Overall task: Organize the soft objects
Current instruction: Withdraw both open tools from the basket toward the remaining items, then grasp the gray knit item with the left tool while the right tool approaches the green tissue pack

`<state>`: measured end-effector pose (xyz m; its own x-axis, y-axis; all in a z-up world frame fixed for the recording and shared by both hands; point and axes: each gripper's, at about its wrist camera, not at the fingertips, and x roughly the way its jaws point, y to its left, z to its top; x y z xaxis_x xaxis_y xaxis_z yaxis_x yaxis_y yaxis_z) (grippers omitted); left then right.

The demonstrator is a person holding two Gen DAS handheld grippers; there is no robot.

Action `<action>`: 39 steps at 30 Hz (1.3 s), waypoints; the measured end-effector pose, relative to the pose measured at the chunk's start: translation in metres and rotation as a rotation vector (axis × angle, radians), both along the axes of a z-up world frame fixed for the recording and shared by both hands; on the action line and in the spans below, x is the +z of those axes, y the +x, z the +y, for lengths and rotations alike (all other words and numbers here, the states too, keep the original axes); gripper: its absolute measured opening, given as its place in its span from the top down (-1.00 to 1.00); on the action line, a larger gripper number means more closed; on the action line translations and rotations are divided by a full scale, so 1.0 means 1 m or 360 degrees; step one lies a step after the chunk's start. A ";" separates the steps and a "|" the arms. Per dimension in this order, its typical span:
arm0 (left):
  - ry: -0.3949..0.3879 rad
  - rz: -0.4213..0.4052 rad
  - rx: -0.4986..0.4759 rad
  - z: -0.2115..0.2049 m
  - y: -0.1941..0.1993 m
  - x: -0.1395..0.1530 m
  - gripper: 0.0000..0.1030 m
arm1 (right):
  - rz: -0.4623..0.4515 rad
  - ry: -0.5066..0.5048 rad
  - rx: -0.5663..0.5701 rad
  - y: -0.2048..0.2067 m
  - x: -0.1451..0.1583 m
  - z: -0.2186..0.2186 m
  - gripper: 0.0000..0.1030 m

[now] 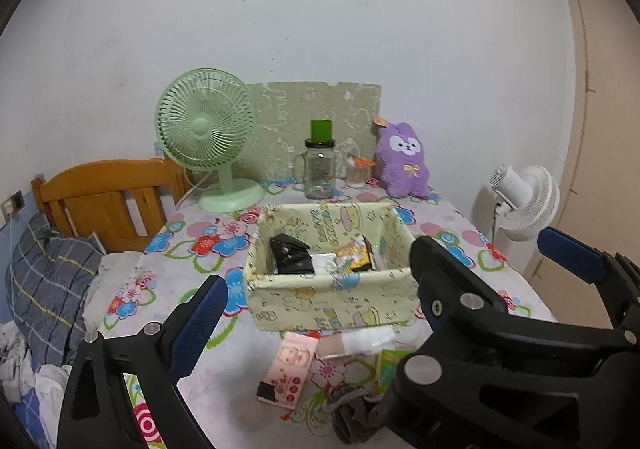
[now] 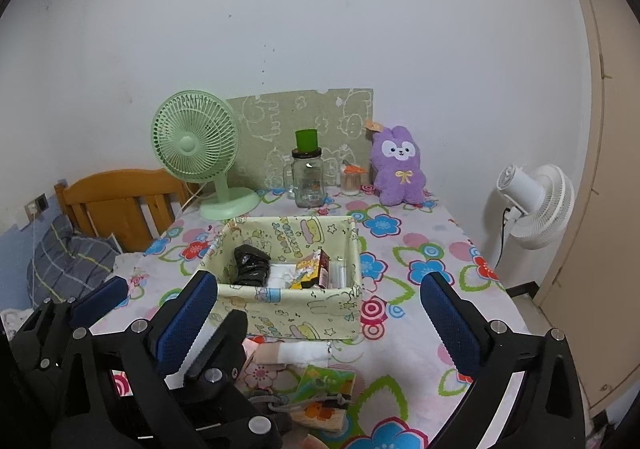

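A pale yellow cartoon-print fabric basket (image 1: 332, 289) (image 2: 288, 313) stands mid-table and holds a black bag (image 1: 290, 253) and snack packets. My left gripper (image 1: 320, 265) hovers in front of it, open and holding nothing. Beside it on the right, my right gripper (image 2: 318, 277) is also open wide and holding nothing. A grey cloth item with a cord (image 1: 352, 413) (image 2: 280, 401) lies at the near edge below both grippers. A purple plush rabbit (image 1: 404, 161) (image 2: 398, 169) sits upright against the back wall.
A pink packet (image 1: 292, 365), a white-and-tan roll (image 1: 360, 343) and a green packet (image 2: 324, 381) lie before the basket. At the back stand a green fan (image 1: 208, 129) and a glass jar (image 1: 320, 169). A white fan (image 2: 532, 205) stands beyond the table's right edge, a bed with a wooden headboard (image 1: 108, 201) to the left.
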<state>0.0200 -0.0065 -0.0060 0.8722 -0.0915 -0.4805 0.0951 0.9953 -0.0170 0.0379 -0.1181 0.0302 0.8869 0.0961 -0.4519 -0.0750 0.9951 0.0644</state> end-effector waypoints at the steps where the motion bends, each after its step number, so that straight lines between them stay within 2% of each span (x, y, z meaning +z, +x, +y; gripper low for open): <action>1: 0.0009 0.0000 -0.0004 0.000 -0.001 -0.002 -0.91 | 0.0003 -0.0005 0.0002 -0.001 -0.001 0.000 -1.00; 15: 0.0011 0.0053 -0.0055 0.001 -0.008 -0.045 -0.91 | 0.0079 -0.0012 0.0037 -0.009 -0.046 0.003 -0.99; 39: -0.0020 0.0283 -0.0063 0.001 -0.005 -0.111 -0.90 | 0.0251 -0.0023 -0.0021 -0.001 -0.113 0.007 -0.99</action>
